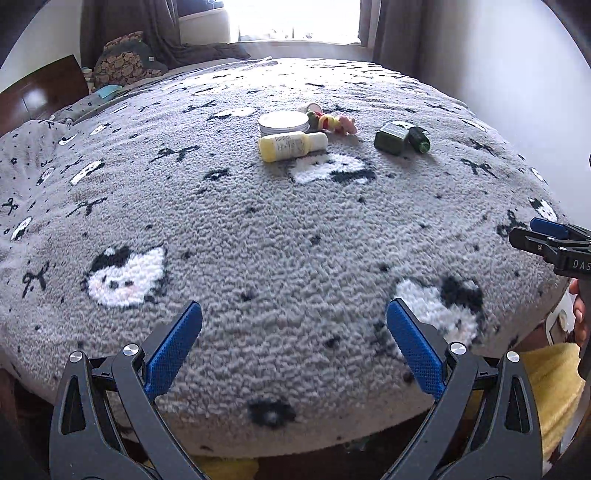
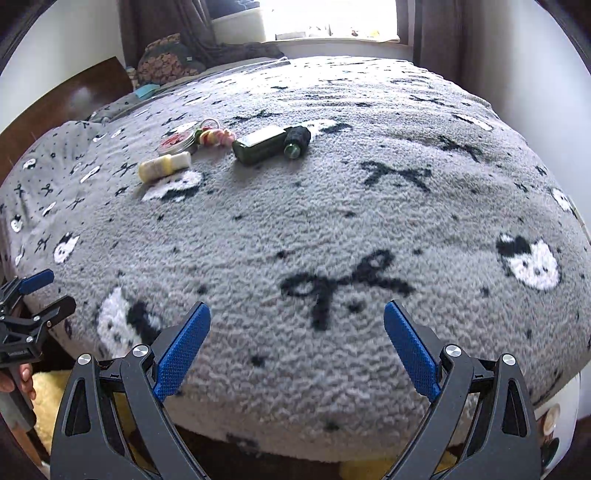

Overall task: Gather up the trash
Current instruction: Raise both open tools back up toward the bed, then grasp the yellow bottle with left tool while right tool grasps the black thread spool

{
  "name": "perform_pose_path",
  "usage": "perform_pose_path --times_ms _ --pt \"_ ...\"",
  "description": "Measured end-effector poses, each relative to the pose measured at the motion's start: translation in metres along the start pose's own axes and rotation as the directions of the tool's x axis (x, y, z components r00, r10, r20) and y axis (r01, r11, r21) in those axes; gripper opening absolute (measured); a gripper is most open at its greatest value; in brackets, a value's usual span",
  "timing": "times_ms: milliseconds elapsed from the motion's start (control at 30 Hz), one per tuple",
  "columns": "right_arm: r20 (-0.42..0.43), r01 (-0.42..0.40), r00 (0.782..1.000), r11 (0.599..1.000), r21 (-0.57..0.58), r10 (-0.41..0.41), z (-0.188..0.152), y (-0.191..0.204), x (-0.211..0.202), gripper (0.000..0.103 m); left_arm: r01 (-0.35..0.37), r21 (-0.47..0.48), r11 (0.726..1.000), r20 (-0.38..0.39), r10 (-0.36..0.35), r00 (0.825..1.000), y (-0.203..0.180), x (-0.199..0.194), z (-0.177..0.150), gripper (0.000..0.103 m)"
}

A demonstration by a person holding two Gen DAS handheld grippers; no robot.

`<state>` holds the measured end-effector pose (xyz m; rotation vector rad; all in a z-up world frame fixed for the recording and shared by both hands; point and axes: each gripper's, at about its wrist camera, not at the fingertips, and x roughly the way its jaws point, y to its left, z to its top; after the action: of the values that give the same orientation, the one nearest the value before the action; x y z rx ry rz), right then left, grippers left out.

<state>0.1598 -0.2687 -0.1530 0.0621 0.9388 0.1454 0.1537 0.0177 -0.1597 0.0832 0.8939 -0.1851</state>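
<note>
**Small containers clustered far across the bed, both grippers spread and empty**

The things to gather lie in a loose group on a grey fleece blanket (image 1: 280,236) patterned with white cat faces and black bows. A pale yellow plastic bottle with a white cap (image 1: 291,146) lies on its side. Just behind it, touching or nearly so, sits a round silver tin with a white lid (image 1: 283,123). To the right of the tin is a small string of pink, yellow and green beads (image 1: 332,122). Further right, apart from these, a dark green square glass bottle (image 1: 390,137) lies on its side with a dark green round cap (image 1: 419,139) against it.

The blanket between the near edge of the bed and the cluster is bare. The bed's near edge curves just beneath both grippers; something yellow and fluffy (image 2: 44,398) shows below it. A dark wooden headboard (image 1: 40,92) stands at the far left, and grey curtains and a bright window (image 1: 295,18) lie beyond the bed.

The left gripper (image 1: 293,321) has its blue-padded jaws spread wide with nothing between them. The right gripper (image 2: 297,321) is likewise wide open and empty. Both hover over the near edge, well apart from the cluster: the yellow bottle lies straight ahead of the left gripper, and the whole group lies ahead and to the left of the right one.
</note>
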Motion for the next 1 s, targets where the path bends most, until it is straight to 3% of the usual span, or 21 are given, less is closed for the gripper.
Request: perform_pose_path --times_ms 200,400,600,1000 --pt "-0.011 -0.009 1.0 1.0 0.012 0.009 0.041 -0.002 0.041 0.095 0.015 -0.014 1.0 -0.001 -0.015 1.0 0.005 0.035 0.041 0.095" --pt "-0.004 0.006 1.0 1.0 0.001 -0.006 0.077 0.0 0.072 0.093 -0.015 -0.012 1.0 -0.011 0.015 1.0 0.01 0.079 0.085 0.095" --pt "-0.006 -0.007 1.0 1.0 0.022 0.007 0.107 -0.001 0.1 0.069 -0.022 -0.01 1.0 -0.016 0.022 1.0 0.008 0.112 0.115 0.095" --pt "-0.018 0.016 1.0 1.0 -0.006 -0.016 0.137 0.0 0.135 0.055 0.026 -0.032 0.999 -0.044 -0.028 0.999 -0.008 0.152 0.15 0.094"
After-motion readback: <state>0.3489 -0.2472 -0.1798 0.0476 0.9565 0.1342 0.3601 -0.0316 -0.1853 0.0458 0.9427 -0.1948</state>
